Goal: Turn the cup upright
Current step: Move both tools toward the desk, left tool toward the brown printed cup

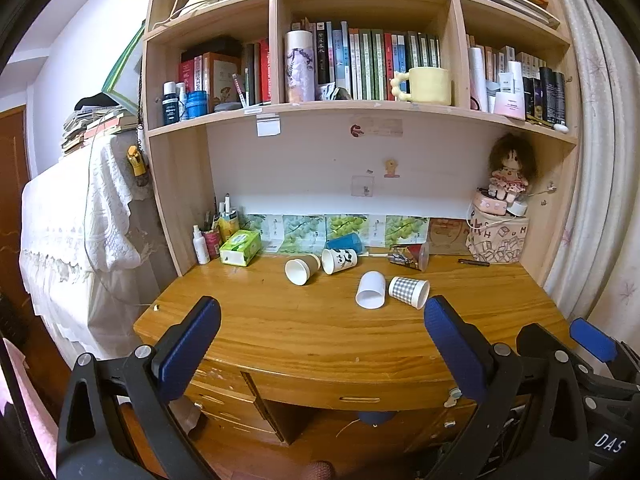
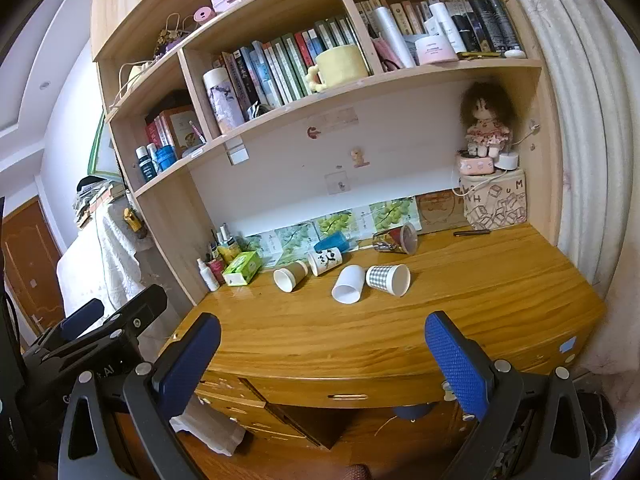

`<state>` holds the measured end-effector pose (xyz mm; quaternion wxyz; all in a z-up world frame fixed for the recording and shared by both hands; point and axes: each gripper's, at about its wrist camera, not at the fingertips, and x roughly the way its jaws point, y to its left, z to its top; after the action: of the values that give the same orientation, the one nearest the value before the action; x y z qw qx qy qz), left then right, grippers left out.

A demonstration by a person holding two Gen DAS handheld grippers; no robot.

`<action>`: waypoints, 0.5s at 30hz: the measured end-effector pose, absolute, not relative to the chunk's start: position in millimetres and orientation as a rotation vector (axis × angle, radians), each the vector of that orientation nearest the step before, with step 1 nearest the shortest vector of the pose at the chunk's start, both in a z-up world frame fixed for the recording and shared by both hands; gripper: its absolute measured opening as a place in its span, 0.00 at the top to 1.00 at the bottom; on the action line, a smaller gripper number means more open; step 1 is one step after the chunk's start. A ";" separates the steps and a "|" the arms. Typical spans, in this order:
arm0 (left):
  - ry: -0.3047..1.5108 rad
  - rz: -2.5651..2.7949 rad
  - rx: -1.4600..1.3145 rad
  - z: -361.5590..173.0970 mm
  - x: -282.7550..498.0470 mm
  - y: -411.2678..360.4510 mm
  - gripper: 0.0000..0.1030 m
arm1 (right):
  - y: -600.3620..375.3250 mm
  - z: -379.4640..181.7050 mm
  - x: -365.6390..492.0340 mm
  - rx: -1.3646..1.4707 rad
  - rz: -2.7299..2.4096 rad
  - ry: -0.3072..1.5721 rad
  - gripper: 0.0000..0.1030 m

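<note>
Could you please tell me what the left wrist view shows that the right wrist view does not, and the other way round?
Only the left wrist view shows the right gripper at its lower right edge, and the left gripper open in front. Only the right wrist view shows the left gripper at its lower left, the right gripper open in front, and a blue sticker on the desk's right corner. Both show the desk with six cups on their sides, among them the white cup touching the checked cup.
</note>
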<state>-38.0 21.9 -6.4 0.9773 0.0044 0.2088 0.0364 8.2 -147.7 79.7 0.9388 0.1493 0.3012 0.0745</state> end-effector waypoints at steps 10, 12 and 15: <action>0.454 0.088 -0.004 -11.8 -31.6 30.6 0.02 | -141.2 77.5 11.3 0.303 0.167 0.635 0.01; 0.466 0.086 -0.009 -14.2 -27.8 31.0 0.02 | -140.8 75.9 14.2 0.304 0.169 0.644 0.01; 0.483 0.078 -0.016 -17.7 -19.8 32.4 0.02 | -139.9 72.0 19.0 0.308 0.168 0.659 0.01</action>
<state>-19.8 32.4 -17.7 0.9702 -0.0082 0.2389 0.0387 19.0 -139.9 72.0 0.9311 0.1505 0.3220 0.0821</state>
